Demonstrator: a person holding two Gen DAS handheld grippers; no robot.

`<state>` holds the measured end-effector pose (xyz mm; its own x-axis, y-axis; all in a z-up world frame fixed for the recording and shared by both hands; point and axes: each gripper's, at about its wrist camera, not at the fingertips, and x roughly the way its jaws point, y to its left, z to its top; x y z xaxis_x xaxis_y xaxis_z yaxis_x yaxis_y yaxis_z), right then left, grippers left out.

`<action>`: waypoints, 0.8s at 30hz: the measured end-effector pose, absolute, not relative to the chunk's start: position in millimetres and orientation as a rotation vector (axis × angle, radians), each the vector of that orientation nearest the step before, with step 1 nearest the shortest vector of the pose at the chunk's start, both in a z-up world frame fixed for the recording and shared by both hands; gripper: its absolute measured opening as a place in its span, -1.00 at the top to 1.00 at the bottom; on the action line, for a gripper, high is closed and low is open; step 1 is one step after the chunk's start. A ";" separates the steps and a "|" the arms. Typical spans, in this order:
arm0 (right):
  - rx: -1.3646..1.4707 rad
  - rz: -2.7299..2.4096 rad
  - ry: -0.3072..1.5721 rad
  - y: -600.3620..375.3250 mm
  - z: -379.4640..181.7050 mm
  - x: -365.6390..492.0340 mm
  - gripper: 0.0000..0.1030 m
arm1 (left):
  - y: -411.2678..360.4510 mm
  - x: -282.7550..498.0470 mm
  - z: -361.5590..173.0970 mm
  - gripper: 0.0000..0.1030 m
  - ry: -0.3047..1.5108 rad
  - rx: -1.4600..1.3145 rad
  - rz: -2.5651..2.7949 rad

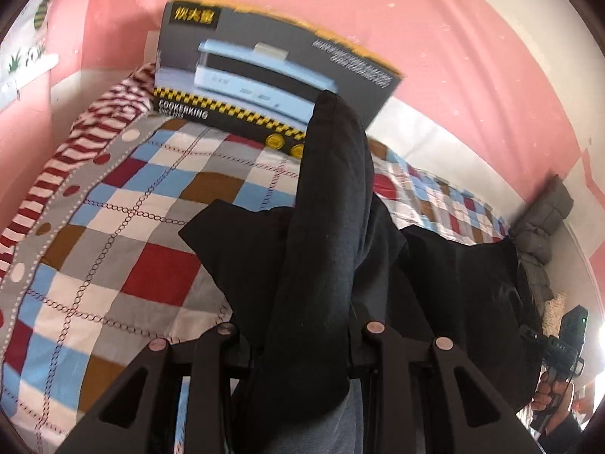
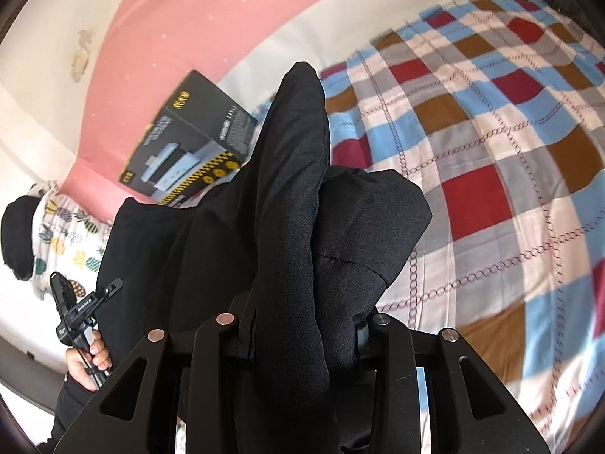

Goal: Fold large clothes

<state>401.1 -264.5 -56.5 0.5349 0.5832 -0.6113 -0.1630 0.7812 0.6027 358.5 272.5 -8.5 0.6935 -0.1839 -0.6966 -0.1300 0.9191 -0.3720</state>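
Beyond the black garment [image 1: 325, 227], only left view shows striped bedding [image 1: 94, 125].

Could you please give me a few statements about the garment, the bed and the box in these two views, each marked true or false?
1. Both hand-held grippers, left and right, clamp black garment fabric. True.
2. The bed cover is plain white. False: it is checked in red, blue, brown, grey and white.
3. A dark box printed COOKERKING sits at the far side of the bed by the pink wall. True.
4. The garment lies fully flat and folded. False: parts are lifted, draping from the grippers.
5. The box sits on the floor. False: it rests on the bed.
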 end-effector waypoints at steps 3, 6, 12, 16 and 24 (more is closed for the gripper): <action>0.538 0.452 0.933 -269.1 -76.1 413.9 0.33 | 281.2 373.3 -33.1 0.37 0.833 -0.419 -0.006; 0.559 0.449 0.962 -275.5 -93.8 420.4 0.28 | 290.9 377.8 -59.1 0.34 0.866 -0.435 0.010; 0.599 0.449 1.016 -279.9 -118.3 431.1 -0.10 | 297.3 383.1 -96.1 -0.03 0.903 -0.445 0.019; 0.651 0.423 1.051 -288.1 -123.2 432.7 -0.30 | 304.9 379.3 -96.0 -0.12 0.910 -0.500 0.017; 0.448 0.244 0.894 -296.1 -63.4 400.0 -0.30 | 320.5 346.7 -61.1 -0.11 0.840 -0.499 0.050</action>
